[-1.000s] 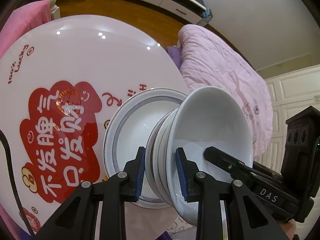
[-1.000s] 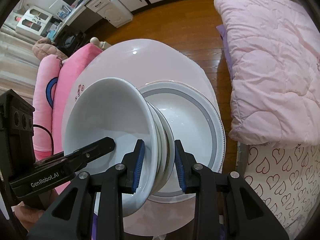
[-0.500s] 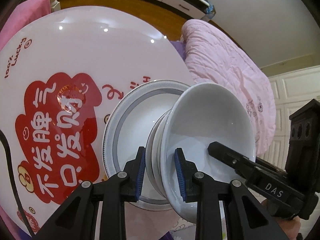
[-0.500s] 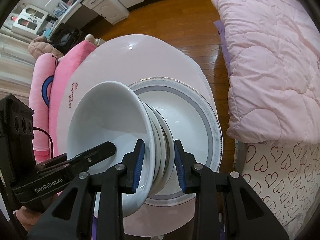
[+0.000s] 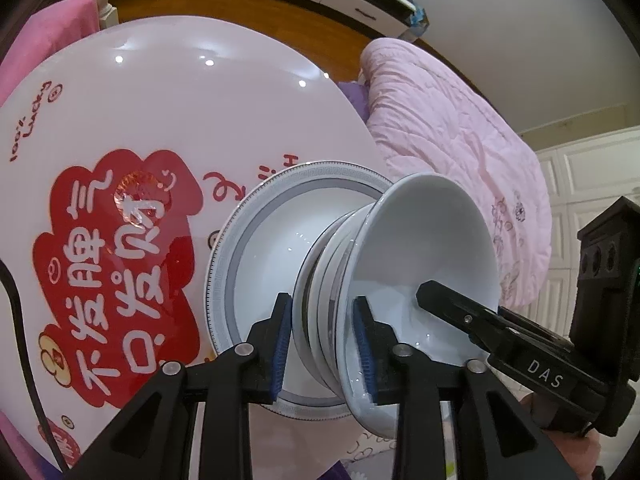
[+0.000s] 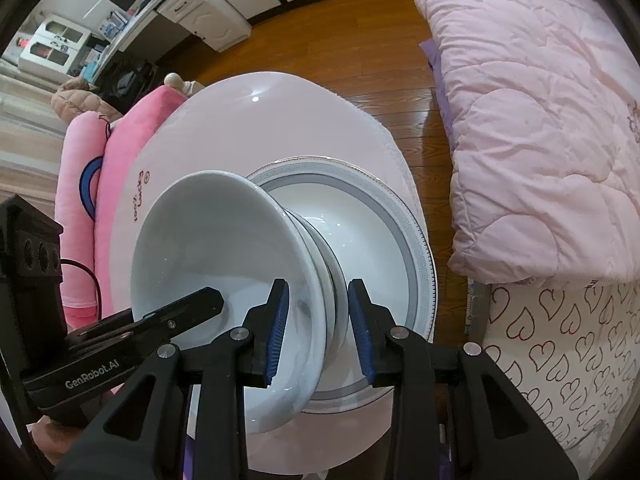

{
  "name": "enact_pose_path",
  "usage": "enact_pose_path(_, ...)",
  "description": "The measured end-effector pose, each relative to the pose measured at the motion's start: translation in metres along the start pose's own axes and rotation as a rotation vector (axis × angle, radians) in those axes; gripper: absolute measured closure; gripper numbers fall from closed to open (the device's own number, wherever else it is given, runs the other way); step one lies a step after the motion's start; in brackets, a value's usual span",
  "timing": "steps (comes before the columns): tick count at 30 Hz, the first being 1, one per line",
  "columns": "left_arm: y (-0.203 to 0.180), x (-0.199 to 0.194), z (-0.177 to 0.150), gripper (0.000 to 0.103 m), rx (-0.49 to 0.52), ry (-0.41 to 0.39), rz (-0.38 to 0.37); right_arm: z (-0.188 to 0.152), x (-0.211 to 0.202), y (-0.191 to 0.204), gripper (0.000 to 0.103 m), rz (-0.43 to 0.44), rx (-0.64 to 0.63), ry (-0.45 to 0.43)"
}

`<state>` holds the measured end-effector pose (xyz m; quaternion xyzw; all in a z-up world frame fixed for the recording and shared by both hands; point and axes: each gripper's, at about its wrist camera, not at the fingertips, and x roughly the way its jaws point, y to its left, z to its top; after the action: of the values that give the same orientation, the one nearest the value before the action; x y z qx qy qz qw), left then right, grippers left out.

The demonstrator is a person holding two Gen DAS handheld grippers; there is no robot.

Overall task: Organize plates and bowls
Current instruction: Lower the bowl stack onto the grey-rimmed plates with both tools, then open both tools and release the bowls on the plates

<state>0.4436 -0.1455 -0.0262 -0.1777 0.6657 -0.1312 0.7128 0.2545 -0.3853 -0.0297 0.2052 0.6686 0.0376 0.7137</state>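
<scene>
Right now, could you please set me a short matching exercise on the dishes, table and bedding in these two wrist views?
Things:
1. grey-rimmed white ceramic plate
2. stack of white ceramic bowls
3. quilted pink duvet
4. round pink table

States:
A. draped over the bed
B. gripped at its rims by both grippers
C. printed with red characters
D. lying flat under the bowls

Pairs: 1-D, 2-B, 3-A, 4-C
</scene>
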Motion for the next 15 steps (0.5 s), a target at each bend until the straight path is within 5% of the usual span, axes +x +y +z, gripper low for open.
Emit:
enact_pose_path(2,0.000,-0.004,0.000,0.044,-0.005,-0.006,0.027,-0.002,-0.003,-0.001,0.034,-0.014,0.010,-0.017)
enact_pose_path(6,0.008,-0.022,-0.004,0.007,-0.042,-0.059,0.089,-0.007,-0.014,-0.012,0.000,-0.015,0.080,-0.063)
enact_pose_path(15,0.017,-0.069,-0.035,0.001,-0.054,-0.164,0.171,-0.025,-0.037,-0.011,0.000,-0.046,0.093,-0.122)
